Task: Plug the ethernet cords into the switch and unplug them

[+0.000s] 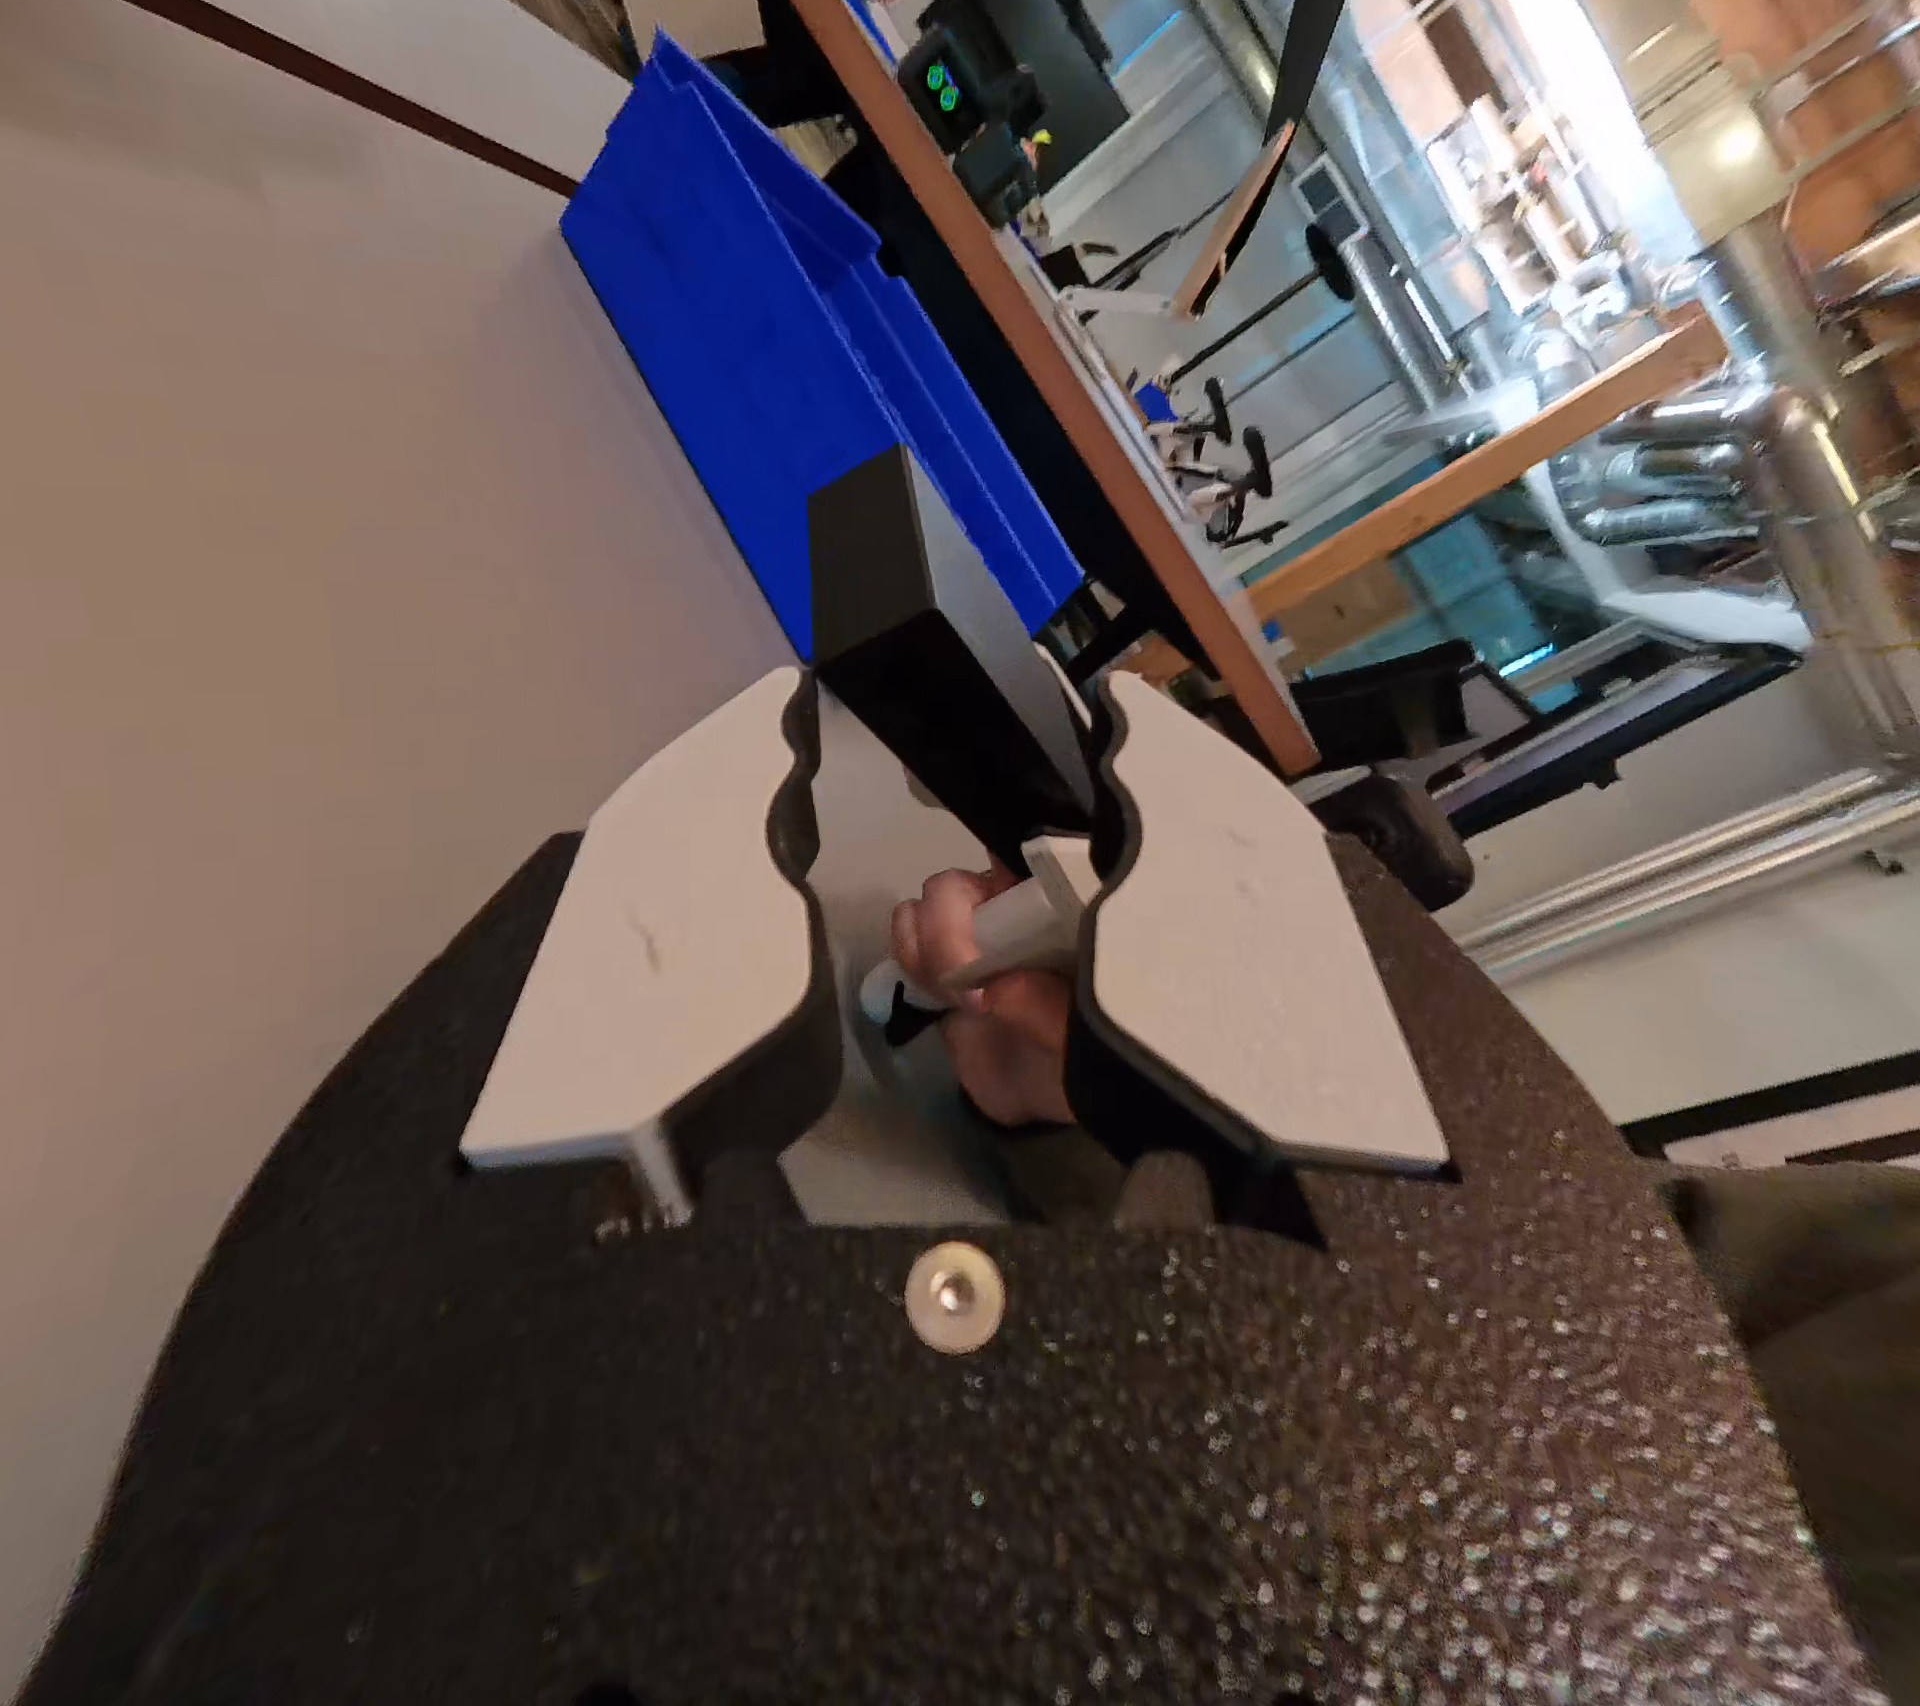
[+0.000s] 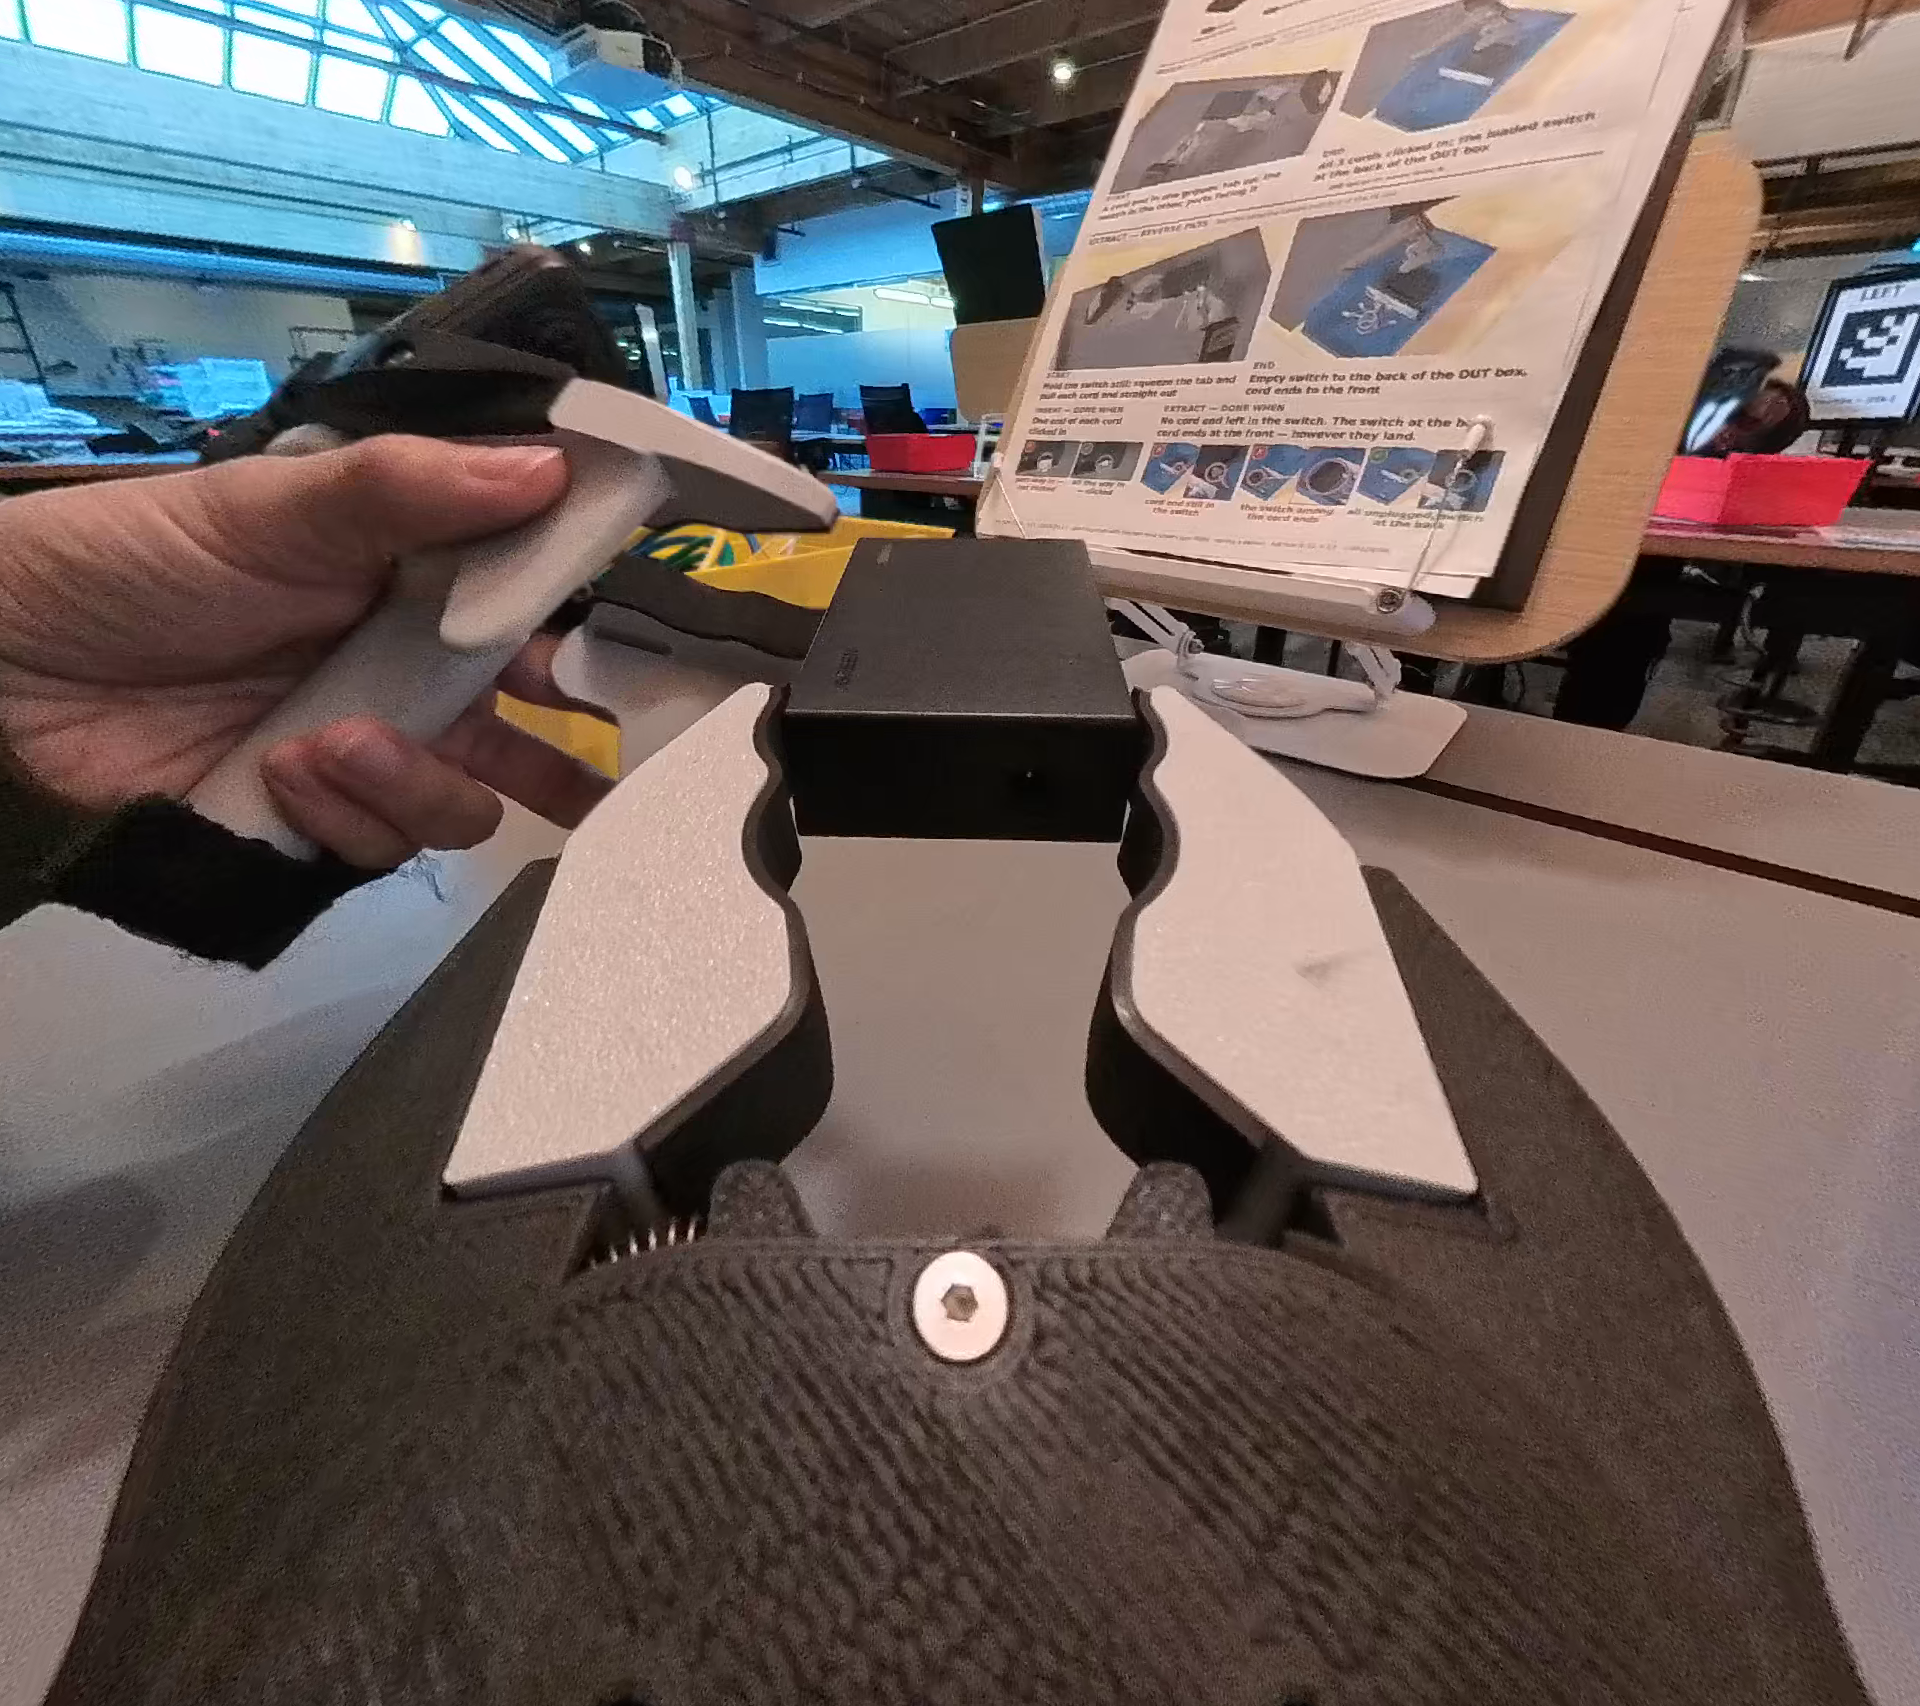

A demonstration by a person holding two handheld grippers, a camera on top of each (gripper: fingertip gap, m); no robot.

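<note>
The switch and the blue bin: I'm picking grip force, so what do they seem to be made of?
Switch: looks like matte black painted metal or hard plastic, with crisp edges and faint sheen. Blue bin: probably rigid moulded plastic, with uniform saturated colour and thin, stepped walls.

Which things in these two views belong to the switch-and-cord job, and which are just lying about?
Job:
- black switch, gripped at its near end by the right gripper
- left gripper, off to the switch's left
No ethernet cords show.

Lying about:
- blue bin
- yellow bin
- instruction sheet on its stand
- red bins on far tables
</note>
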